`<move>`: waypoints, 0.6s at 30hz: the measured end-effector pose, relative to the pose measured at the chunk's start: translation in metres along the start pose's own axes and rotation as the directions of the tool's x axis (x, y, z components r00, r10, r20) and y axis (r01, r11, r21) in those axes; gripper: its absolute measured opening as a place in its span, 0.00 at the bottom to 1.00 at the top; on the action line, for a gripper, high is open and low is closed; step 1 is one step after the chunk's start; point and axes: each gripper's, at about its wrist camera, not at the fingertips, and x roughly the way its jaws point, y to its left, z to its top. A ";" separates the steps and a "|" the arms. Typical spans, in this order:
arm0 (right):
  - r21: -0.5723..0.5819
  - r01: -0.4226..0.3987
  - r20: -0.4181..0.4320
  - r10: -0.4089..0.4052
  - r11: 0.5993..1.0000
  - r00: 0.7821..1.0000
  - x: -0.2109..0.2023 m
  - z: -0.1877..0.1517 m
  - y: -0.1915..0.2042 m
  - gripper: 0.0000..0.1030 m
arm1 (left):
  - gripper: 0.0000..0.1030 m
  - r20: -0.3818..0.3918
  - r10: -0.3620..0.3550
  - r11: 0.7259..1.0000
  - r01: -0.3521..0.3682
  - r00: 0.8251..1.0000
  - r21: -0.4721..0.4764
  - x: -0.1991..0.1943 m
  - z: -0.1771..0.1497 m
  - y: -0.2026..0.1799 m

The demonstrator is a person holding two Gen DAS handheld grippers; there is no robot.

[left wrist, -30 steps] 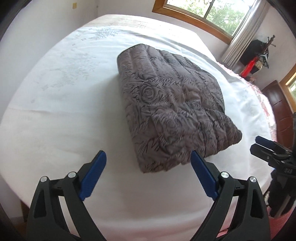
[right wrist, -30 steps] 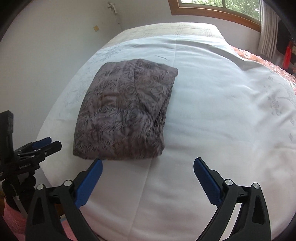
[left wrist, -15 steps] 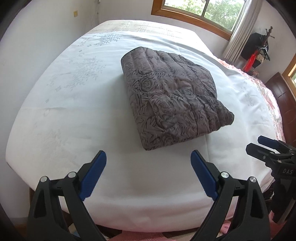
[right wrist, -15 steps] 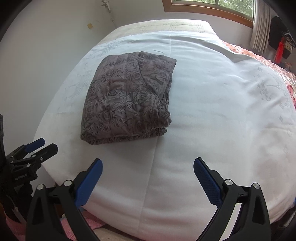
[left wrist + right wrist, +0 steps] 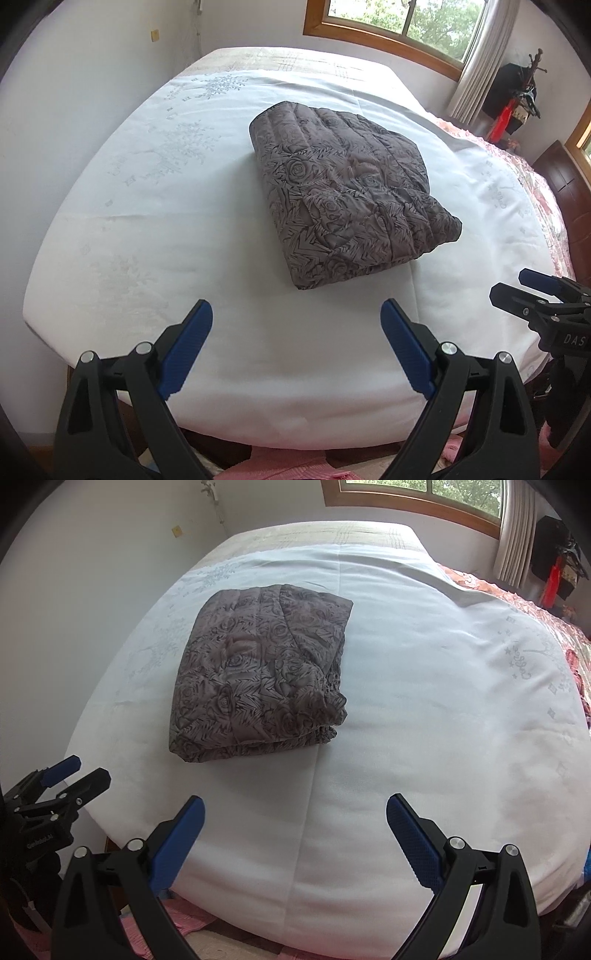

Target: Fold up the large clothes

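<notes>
A grey-brown quilted garment with a rose print (image 5: 347,192) lies folded into a thick rectangle on the white bed sheet (image 5: 166,229). The right wrist view shows the same bundle (image 5: 258,672) left of the bed's middle seam. My left gripper (image 5: 297,314) hangs open over the bed's near edge, well short of the bundle, with nothing between its blue pads. My right gripper (image 5: 295,808) is open too, empty, and back from the bundle. Each gripper shows in the other's view: the right gripper (image 5: 532,291) at the right edge, the left gripper (image 5: 70,775) at the left edge.
The bed sits against a white wall (image 5: 74,92) on the left. A wooden-framed window (image 5: 399,29) and curtain (image 5: 476,66) lie beyond its far end. A floral quilt (image 5: 524,609) covers the right side. A dark wooden headboard (image 5: 569,192) and coat stand (image 5: 528,85) stand at right. Pink cloth (image 5: 295,465) lies on the floor.
Both grippers have drawn back and away from the bundle, which now looks smaller and farther off. The bed's front edge and the floor have come into view. The bundle has not moved.
</notes>
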 end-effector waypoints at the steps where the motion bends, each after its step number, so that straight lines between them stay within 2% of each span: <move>1: -0.001 0.000 -0.001 0.000 1.000 1.000 0.000 0.000 0.000 0.96 | 0.89 0.000 0.004 1.000 -0.004 1.000 0.001 -0.001 0.000 0.000; 18: 0.006 0.009 -0.002 -0.009 1.000 1.000 0.002 0.001 -0.003 0.96 | 0.89 -0.001 0.012 1.000 -0.012 1.000 0.010 0.001 0.001 0.001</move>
